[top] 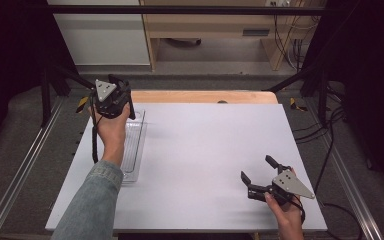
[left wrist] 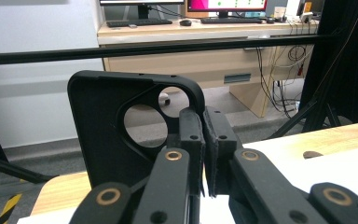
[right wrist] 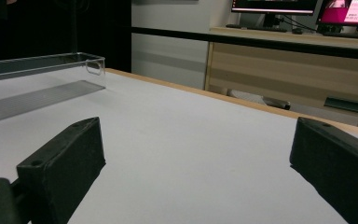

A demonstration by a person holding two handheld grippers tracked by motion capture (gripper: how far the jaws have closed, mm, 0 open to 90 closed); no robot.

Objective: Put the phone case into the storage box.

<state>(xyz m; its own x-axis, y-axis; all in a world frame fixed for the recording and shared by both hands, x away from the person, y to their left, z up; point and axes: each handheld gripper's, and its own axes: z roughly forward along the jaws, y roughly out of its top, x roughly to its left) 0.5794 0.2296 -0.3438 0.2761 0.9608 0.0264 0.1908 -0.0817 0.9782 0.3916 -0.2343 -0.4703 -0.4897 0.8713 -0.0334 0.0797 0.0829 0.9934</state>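
White matte table [top: 205, 165]; left gripper [left wrist: 204, 140] jaws pinch flat black plate [left wrist: 100, 140].

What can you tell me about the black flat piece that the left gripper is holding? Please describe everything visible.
The black flat piece looks like a matte plastic plate with rounded corners, a raised rim and two round openings near one corner, the nearer one larger. It stands upright, lifted above the table's far left corner, clamped at one edge by the left gripper, whose jaws are closed on it. In the high view it shows as a dark shape above the clear tray, touching nothing else.
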